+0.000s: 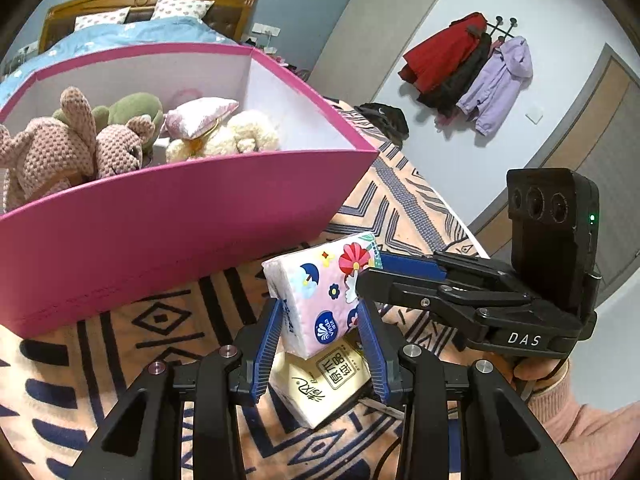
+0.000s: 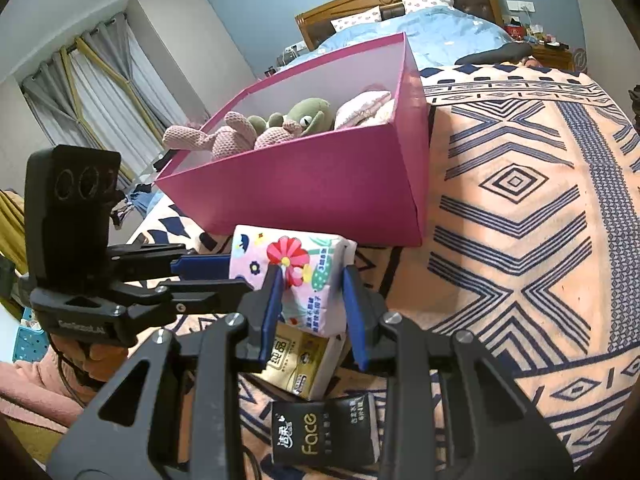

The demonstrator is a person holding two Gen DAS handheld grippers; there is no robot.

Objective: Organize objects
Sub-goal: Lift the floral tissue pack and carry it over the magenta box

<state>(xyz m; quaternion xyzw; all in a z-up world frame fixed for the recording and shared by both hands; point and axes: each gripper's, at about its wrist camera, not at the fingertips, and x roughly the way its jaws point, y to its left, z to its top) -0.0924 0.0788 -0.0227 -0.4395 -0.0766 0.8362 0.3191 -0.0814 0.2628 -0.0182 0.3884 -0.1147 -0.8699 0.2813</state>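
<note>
- Both tools are on one pink floral tissue pack (image 1: 320, 288), held up just in front of the magenta box (image 1: 168, 216) on the patterned blanket (image 2: 520, 200)
- Left tool (image 1: 320, 344) pinches its near end between blue pads; right tool (image 2: 312, 312) comes in from the side and clamps the other end
- Risk: two grips on a soft pack; if they pull apart or twist, the wrap probably buckles or slips out of one side
- Risk: the box wall is tall and close, so the pack could catch the rim unless lifted higher
- Yellow tissue pack (image 1: 320, 384) sits right under it, black pack (image 2: 324, 432) just nearer; a drop lands on those
- Box already holds plush toys (image 1: 80, 136), free room is on the right
- Readable: "Vinda" on pink pack, "Face" on black pack, "DAS" on right tool; Chinese print on yellow pack
</note>
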